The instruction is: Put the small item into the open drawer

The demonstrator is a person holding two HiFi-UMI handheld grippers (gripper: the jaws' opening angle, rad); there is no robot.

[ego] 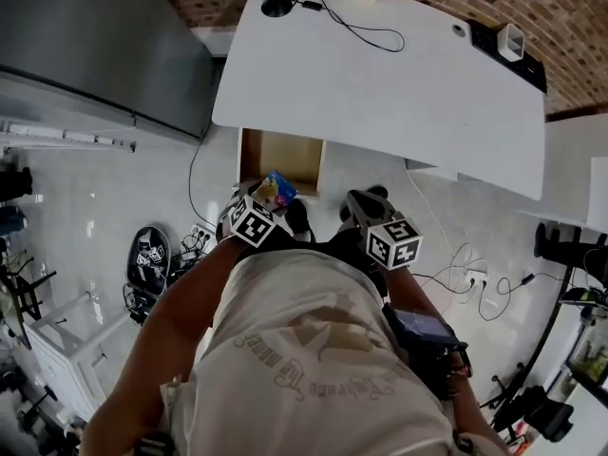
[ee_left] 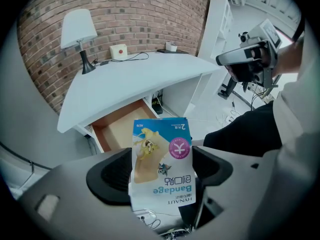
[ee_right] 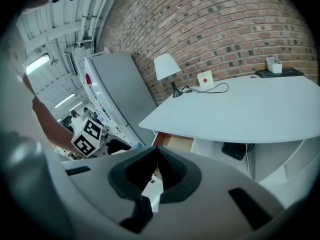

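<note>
Left gripper (ee_left: 161,173): fingers (ee_left: 112,176) clamped on both edges of the bandage packet (ee_left: 161,151), print upside down, held in the air. Open drawer (ee_left: 120,129) under the white table (ee_left: 130,79) sits at 11 o'clock from the packet, apart from it. Right gripper (ee_right: 156,171): fingers pressed together, nothing between. Lamp (ee_left: 79,34) stands on the table's 10 o'clock corner.

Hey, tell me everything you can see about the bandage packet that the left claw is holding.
The bandage packet is a flat, glossy sachet, blue and white, with a cartoon picture, a pink round mark and the word Bandage, upside down in the left gripper view. The left claw clamps its lower part between both pads; the rest sticks out free. It hangs in the air before the open wooden drawer under the white desk, not yet inside.
</note>
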